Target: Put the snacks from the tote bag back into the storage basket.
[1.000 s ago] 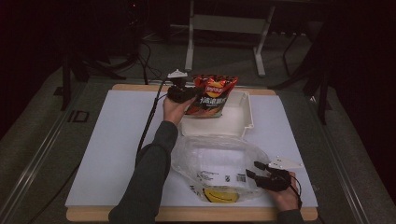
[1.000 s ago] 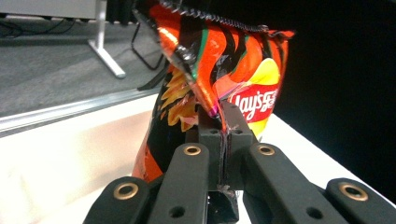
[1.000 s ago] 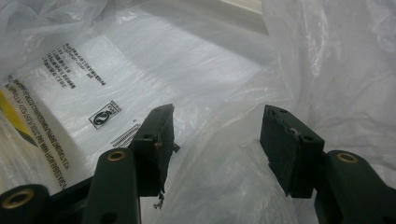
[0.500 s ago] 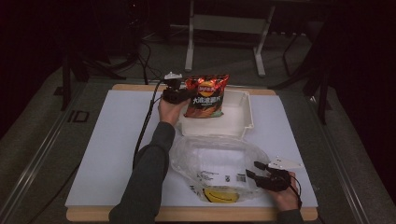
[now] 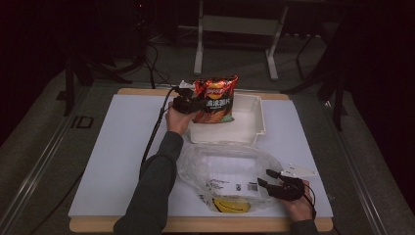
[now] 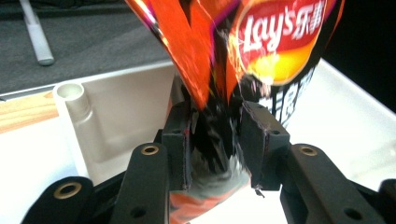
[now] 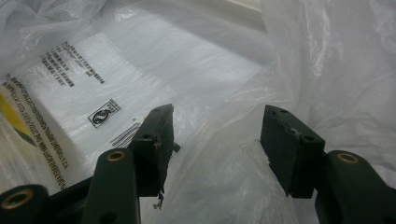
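A red and orange chip bag stands upright at the left end of the white tray. My left gripper is at the bag's left side. In the left gripper view the bag's lower edge hangs between the jaws of the left gripper. Those jaws have just been opening, and the pads no longer squeeze the bag. At the front right, my right gripper is open at the edge of a clear plastic bag. In the right gripper view, loose film lies between the right gripper's jaws.
The tray's wall rises just left of the chip bag. The white mat covers a wooden board. The plastic bag carries a printed label and a yellow mark. Stand legs and cables lie on the dark floor beyond the table.
The left gripper's jaws have opened around the chip bag. The bag and left hand have shifted slightly to the left. The right gripper has not moved.
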The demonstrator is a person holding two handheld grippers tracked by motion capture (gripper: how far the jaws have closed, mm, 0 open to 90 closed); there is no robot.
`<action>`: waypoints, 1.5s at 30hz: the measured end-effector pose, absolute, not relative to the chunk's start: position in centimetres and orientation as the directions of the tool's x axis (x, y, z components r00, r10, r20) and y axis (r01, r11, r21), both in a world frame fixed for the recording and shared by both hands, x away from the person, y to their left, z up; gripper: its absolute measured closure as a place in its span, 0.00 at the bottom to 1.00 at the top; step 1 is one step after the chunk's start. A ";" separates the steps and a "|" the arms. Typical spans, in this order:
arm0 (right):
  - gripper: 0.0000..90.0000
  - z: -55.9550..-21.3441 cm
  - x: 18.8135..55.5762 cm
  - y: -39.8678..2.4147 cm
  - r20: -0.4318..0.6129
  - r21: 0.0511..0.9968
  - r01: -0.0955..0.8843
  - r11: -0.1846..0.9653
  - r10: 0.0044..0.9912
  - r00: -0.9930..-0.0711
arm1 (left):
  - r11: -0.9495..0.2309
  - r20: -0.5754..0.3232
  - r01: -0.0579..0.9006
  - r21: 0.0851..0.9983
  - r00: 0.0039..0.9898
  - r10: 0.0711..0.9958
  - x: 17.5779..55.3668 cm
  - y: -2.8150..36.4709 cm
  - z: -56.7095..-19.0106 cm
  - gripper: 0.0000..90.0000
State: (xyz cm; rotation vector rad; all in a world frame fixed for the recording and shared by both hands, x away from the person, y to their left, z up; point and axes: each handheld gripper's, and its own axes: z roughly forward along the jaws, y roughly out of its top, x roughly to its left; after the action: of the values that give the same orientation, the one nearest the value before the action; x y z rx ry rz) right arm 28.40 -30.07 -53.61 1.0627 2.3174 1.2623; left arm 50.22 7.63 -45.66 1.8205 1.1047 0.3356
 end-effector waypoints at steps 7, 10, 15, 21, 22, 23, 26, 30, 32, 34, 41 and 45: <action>0.49 -53.6 28.4 -30.0 0.088 0.814 0.469 0.343 0.725 -0.683 | -0.203 -0.163 0.540 0.817 0.553 0.817 50.1 7.3 -46.0 0.69; 0.49 -53.6 28.4 -30.0 0.089 0.814 0.469 0.342 0.724 -0.684 | -0.235 -0.129 0.539 0.809 0.552 0.824 50.0 7.0 -46.1 0.68; 0.49 -53.6 28.4 -30.0 0.086 0.814 0.467 0.345 0.724 -0.685 | -0.260 -0.102 0.544 0.798 0.547 0.831 49.9 6.9 -46.1 0.68; 0.49 -53.6 28.3 -30.0 0.079 0.814 0.465 0.348 0.728 -0.681 | -0.318 -0.016 0.578 0.752 0.499 0.867 50.2 6.8 -46.7 0.69; 0.49 -53.6 28.3 -30.0 0.078 0.814 0.465 0.348 0.728 -0.681 | -0.312 -0.029 0.587 0.747 0.498 0.867 50.3 7.0 -46.8 0.69; 0.49 -53.6 28.3 -30.0 0.078 0.814 0.465 0.348 0.728 -0.681 | -0.301 -0.040 0.589 0.750 0.495 0.868 50.3 7.1 -46.9 0.69; 0.49 -53.6 28.4 -30.0 0.079 0.814 0.465 0.349 0.727 -0.682 | -0.293 -0.047 0.589 0.753 0.492 0.869 50.3 7.2 -47.0 0.70; 0.49 -53.6 28.4 -30.0 0.079 0.814 0.465 0.348 0.727 -0.682 | -0.270 -0.054 0.607 0.747 0.460 0.886 50.6 7.2 -47.0 0.70; 0.49 -53.6 28.4 -30.0 0.079 0.814 0.466 0.348 0.727 -0.682 | -0.261 -0.056 0.615 0.744 0.447 0.893 50.7 7.2 -47.0 0.70; 0.49 -53.6 28.4 -30.0 0.080 0.814 0.466 0.348 0.727 -0.682 | -0.258 -0.064 0.611 0.748 0.454 0.889 50.6 7.2 -46.9 0.70; 0.49 -53.6 28.4 -29.9 0.077 0.814 0.464 0.350 0.726 -0.683 | -0.247 -0.092 0.577 0.778 0.494 0.864 50.0 7.0 -46.6 0.69; 0.49 -53.6 28.4 -29.9 0.078 0.812 0.466 0.351 0.726 -0.683 | -0.250 -0.091 0.569 0.784 0.503 0.859 49.7 7.2 -46.3 0.69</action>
State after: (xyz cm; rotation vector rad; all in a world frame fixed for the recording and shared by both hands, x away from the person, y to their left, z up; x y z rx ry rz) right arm 28.37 -29.92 -53.62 1.0599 2.3216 1.2471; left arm 49.72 7.20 -46.35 1.9464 1.1741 0.4604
